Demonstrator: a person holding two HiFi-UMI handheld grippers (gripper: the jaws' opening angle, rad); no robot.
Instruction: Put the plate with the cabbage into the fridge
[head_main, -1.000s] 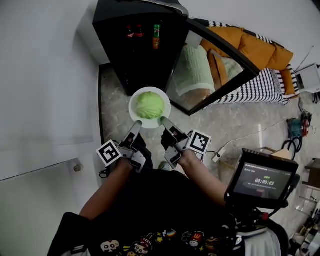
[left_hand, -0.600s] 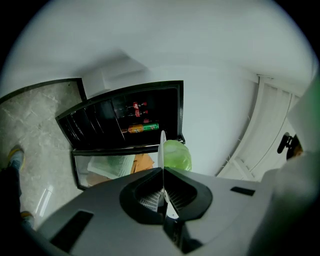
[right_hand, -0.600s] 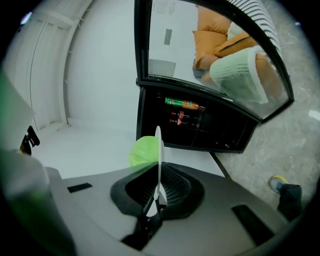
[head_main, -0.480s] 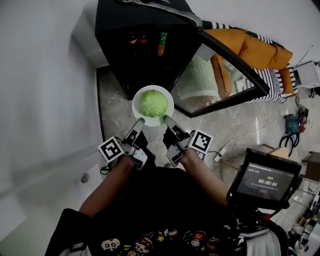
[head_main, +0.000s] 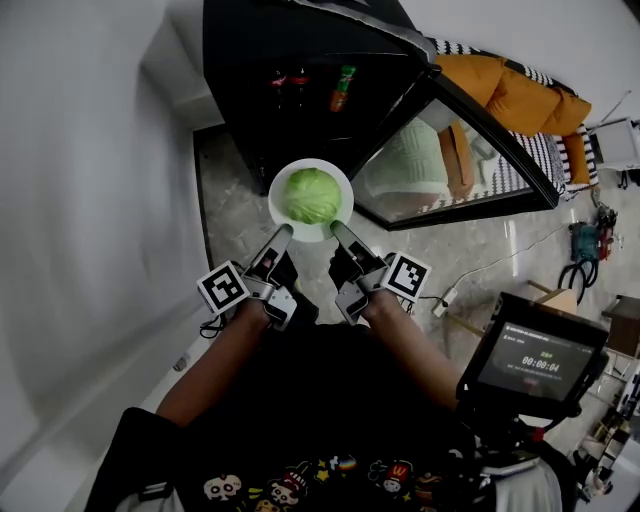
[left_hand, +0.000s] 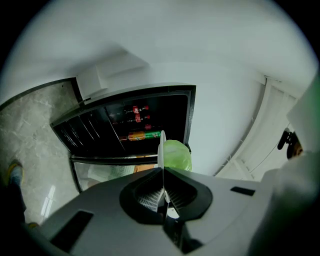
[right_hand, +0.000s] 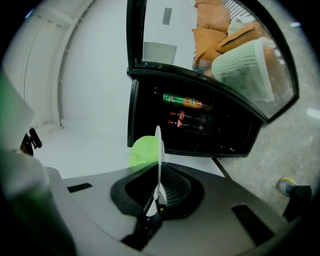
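A white plate (head_main: 282, 205) with a green cabbage (head_main: 312, 194) on it hangs in the air in front of the open black fridge (head_main: 300, 60). My left gripper (head_main: 284, 233) is shut on the plate's near left rim, and my right gripper (head_main: 337, 229) is shut on its near right rim. In the left gripper view the plate (left_hand: 162, 150) stands edge-on between the jaws, the cabbage (left_hand: 177, 155) to its right. In the right gripper view the plate (right_hand: 158, 150) is edge-on too, with the cabbage (right_hand: 142, 150) to its left.
The fridge's glass door (head_main: 460, 160) swings open to the right. Bottles (head_main: 343, 88) stand on a shelf inside. A white wall (head_main: 90, 180) runs along the left. A striped couch with orange cushions (head_main: 520, 95) lies beyond the door. A cable (head_main: 480, 275) crosses the marble floor.
Both grippers have carried the plate with the cabbage slightly to the right, nearer the fridge opening. Their hold on the rim is unchanged.
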